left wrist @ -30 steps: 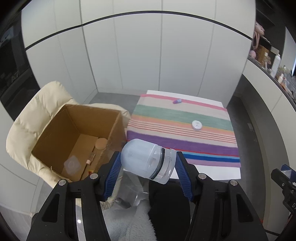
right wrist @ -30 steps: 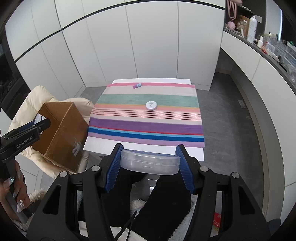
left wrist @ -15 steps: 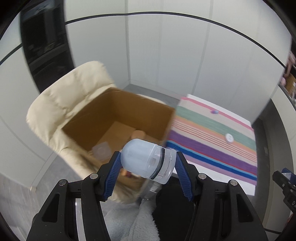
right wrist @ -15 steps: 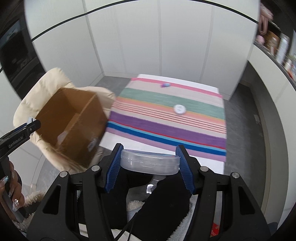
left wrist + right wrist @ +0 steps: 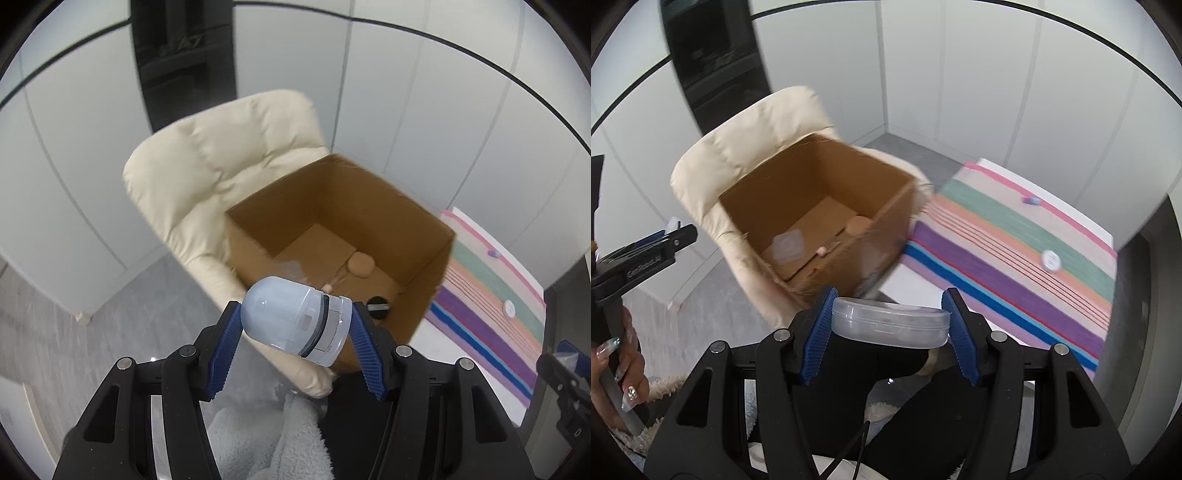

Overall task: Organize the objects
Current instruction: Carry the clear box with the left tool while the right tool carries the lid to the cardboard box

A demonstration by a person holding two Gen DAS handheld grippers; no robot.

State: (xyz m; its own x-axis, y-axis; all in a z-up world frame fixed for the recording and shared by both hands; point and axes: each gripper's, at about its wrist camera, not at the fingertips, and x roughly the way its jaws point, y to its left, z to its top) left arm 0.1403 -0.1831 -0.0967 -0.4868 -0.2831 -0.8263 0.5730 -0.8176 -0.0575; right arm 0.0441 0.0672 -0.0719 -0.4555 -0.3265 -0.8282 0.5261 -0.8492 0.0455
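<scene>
Cardboard box [image 5: 388,218] open on a cream armchair [image 5: 221,162], striped cloth [image 5: 1034,251] over a white table [image 5: 908,284], white panelled walls [image 5: 424,92], left gripper [image 5: 297,341] clamping a frosted bottle [image 5: 291,317], right gripper [image 5: 889,326] clamping a clear case [image 5: 890,323].

Even, bright indoor light, soft shadows. My views: strong fisheye bending, dark corners; box [image 5: 820,206] motion-blurred.

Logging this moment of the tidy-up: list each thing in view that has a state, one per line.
left hand-held gripper: shut on domed container
domed container: held sideways, cap on
right hand-held gripper: shut on flat clear case
flat clear case: held level, lid closed
cardboard box: open-topped, on cream armchair, small items inside
round white tin: lying on striped cloth
</scene>
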